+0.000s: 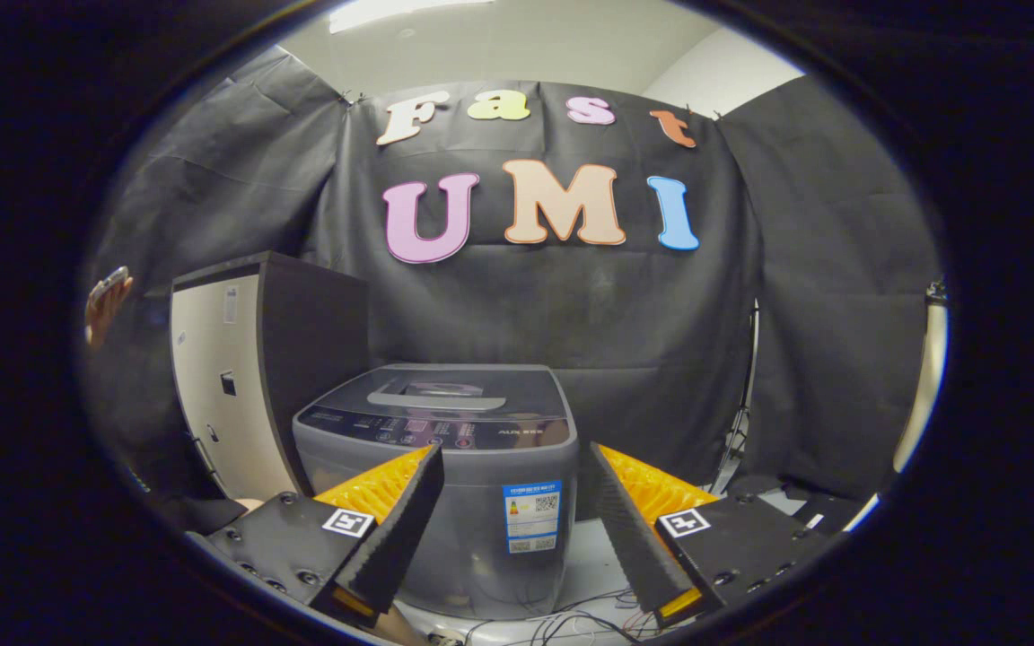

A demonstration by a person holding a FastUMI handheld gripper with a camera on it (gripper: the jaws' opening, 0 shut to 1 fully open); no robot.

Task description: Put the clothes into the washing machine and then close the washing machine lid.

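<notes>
My jaws stand wide apart with nothing between them, and through the gap I look straight at the washing machine (454,449), which sits well ahead of me on the pale floor (584,561) in front of the booth's black cloth wall. It is a grey top-loader, upright, its front face turned toward me with a sticker (531,516) on it and its control strip (432,431) running across the near edge of the top. The lid (445,390) lies flat and down, with a pale curved handle (434,400) set crosswise near its front edge; the lid's long side runs left to right, as the handle does. I see no clothes outside the machine, and I cannot see into the drum. That fits either clothes yet to be brought or clothes already inside with the lid shut on them; I cannot tell which.

I judge the lid to be stiff, light plastic, likely hinged at the back, so the handle at the front edge is the place to take it, and its smooth surface may slip under my fingers (396,529). The machine itself looks heavy and not apt to shift. Clothes, I expect, would be soft and limp, best pinched at a bunched fold.

A dark cabinet with a pale front (239,377) stands just left of the machine, and loose wires (571,621) lie on the floor before it. A hand (106,305) shows far off to my left.
</notes>
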